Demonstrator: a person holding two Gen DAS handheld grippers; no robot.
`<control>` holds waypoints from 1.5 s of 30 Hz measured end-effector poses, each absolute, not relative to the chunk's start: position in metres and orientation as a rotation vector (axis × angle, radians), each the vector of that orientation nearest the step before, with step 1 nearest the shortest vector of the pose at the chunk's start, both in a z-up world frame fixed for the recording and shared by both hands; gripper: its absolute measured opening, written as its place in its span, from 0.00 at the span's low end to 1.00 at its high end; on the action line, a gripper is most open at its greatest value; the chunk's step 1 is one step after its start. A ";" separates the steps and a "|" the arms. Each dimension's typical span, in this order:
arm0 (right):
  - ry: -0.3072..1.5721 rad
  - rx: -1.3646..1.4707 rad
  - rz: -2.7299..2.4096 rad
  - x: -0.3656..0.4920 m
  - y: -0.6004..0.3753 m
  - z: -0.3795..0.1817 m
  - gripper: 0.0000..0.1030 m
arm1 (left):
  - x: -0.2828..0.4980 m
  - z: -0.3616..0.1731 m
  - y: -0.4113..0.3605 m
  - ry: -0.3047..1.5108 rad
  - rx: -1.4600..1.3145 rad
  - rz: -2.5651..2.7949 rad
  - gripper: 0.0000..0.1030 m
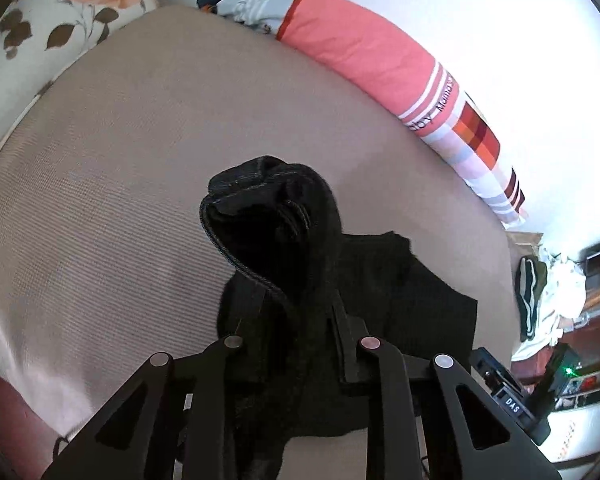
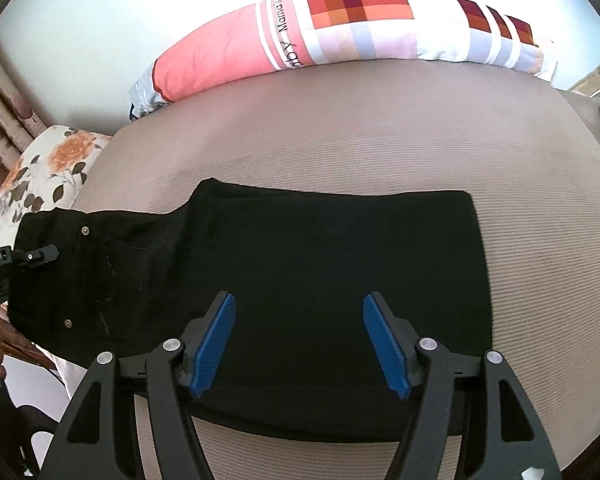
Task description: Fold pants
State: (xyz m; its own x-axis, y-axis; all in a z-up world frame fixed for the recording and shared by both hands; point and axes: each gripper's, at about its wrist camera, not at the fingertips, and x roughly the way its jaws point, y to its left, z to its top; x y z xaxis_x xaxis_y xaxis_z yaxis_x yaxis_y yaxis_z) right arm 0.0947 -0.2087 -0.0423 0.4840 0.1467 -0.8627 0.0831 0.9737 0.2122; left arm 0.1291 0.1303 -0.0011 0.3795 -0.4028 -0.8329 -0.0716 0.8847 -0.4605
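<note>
already the black pants (image 2: 320,280) lay part-folded on the bed (image 2: 540,240); left tool (image 1: 300,320) clenched their lifted waistband, right tool (image 2: 299,344) released; final fold remained.

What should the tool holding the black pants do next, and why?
Probably carry the waist end across and lay it over the flat folded part. The left tool is clamped on the black pants and has a bunch lifted off the bed, while the rest lies flat under the open right tool, which holds nothing. That would make the next fold.
</note>
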 end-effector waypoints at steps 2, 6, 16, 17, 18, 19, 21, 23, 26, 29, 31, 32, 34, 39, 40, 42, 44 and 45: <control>1.064 0.233 0.035 0.092 -0.215 -0.040 0.63 | 0.126 0.004 0.115 1.168 -0.443 -0.224 0.22; 1.062 0.234 0.023 0.085 -0.229 -0.038 0.65 | 0.121 0.011 0.073 1.166 -0.407 -0.280 0.22; 1.002 0.321 -0.076 0.061 -0.278 -0.051 0.65 | 0.122 -0.002 -0.011 1.187 -0.270 -0.297 0.22; 1.005 0.326 -0.083 0.060 -0.281 -0.055 0.65 | 0.121 -0.003 -0.015 1.188 -0.262 -0.296 0.22; 1.011 0.330 -0.088 0.060 -0.283 -0.057 0.65 | 0.121 -0.003 -0.021 1.188 -0.251 -0.296 0.22; 1.019 0.339 -0.090 0.060 -0.286 -0.061 0.65 | 0.121 -0.004 -0.027 1.188 -0.242 -0.293 0.22; 1.023 0.364 -0.081 0.060 -0.290 -0.064 0.65 | 0.122 -0.006 -0.039 1.192 -0.227 -0.294 0.22; 1.017 0.371 -0.076 0.062 -0.291 -0.064 0.65 | 0.122 -0.009 -0.050 1.197 -0.223 -0.297 0.22; 1.008 0.365 -0.069 0.062 -0.292 -0.063 0.65 | 0.125 -0.015 -0.069 1.211 -0.209 -0.316 0.22; 1.001 0.349 -0.074 0.060 -0.292 -0.062 0.65 | 0.127 -0.023 -0.091 1.232 -0.185 -0.358 0.22; 1.000 0.328 -0.080 0.061 -0.292 -0.061 0.65 | 0.127 -0.031 -0.103 1.242 -0.165 -0.377 0.23; 0.998 0.327 -0.083 0.061 -0.292 -0.061 0.65 | 0.127 -0.036 -0.110 1.245 -0.136 -0.382 0.24; 0.993 0.338 -0.080 0.061 -0.294 -0.060 0.65 | 0.126 -0.045 -0.118 1.252 -0.093 -0.379 0.26; 0.985 0.355 -0.090 0.061 -0.300 -0.059 0.65 | 0.121 -0.052 -0.129 1.242 -0.044 -0.383 0.32; 0.985 0.362 -0.094 0.061 -0.302 -0.059 0.65 | 0.120 -0.052 -0.130 1.242 -0.044 -0.390 0.36; 0.982 0.376 -0.089 0.061 -0.303 -0.059 0.65 | 0.119 -0.050 -0.129 1.250 -0.092 -0.444 0.51; 0.981 0.379 -0.090 0.061 -0.303 -0.059 0.65 | 0.118 -0.047 -0.129 1.266 -0.154 -0.502 0.63; 0.980 0.381 -0.087 0.061 -0.303 -0.059 0.65 | 0.116 -0.044 -0.130 1.256 -0.163 -0.518 0.66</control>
